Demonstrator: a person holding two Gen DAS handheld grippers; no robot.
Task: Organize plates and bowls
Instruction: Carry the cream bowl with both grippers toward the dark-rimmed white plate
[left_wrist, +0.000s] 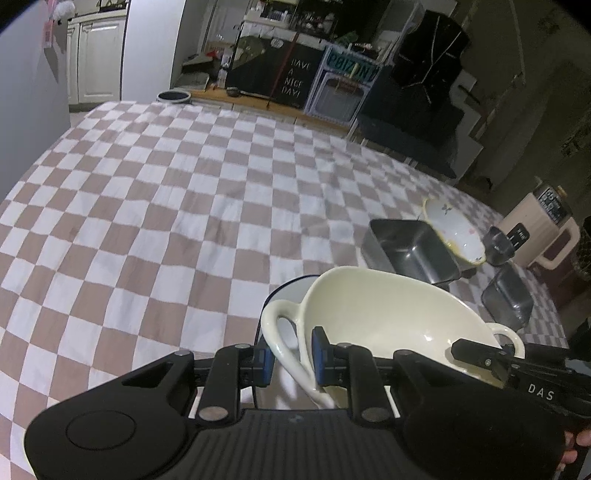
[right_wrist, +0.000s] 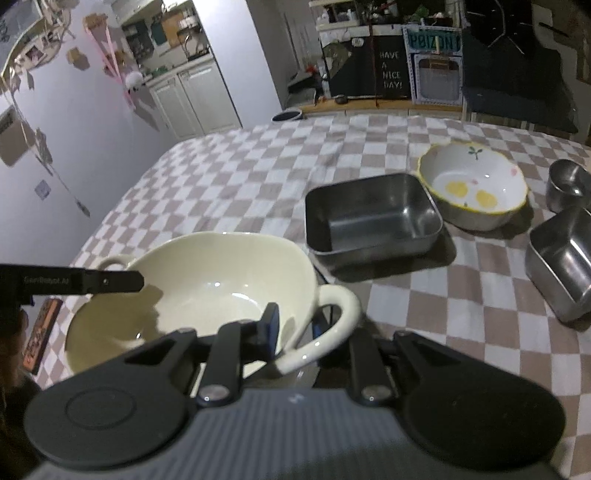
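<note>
Left fingers (left_wrist: 291, 356): clamped on the near handle of the cream bowl (left_wrist: 373, 317), one blue pad through the loop, the other against the wall. I'd say that pinch keeps the bowl from swinging.

Right fingers (right_wrist: 293, 325): closed around the opposite handle, one pad inside the rim, the other half hidden behind the loop. Two grips, one on each side, look like the way to carry a wide, heavy bowl level.

Cream bowl: between both grippers, tipped in the left view, nearer level in the right. It seems to ride just above the checked cloth (right_wrist: 258, 166); a dark-rimmed dish (left_wrist: 291, 286) shows under it, though I cannot tell if they touch.

Look of it: glossy cream glaze, deep, uneven rim, two loop handles, empty inside with bright highlights at the bottom.

Steel tray (right_wrist: 373, 214): square, empty, just beyond the bowl.

Flower bowl (right_wrist: 472, 184): white with a yellow scalloped rim and yellow blobs, touching the tray's far corner.

Second tray (right_wrist: 561, 262): at the right edge, apart from the first.

Steel cup (right_wrist: 567, 184): behind that tray.

Surface: checked cloth; whether desk or bed beneath, I can't say.

Guess: bowl is mid-carry, heading to be grouped with the other dishes.
</note>
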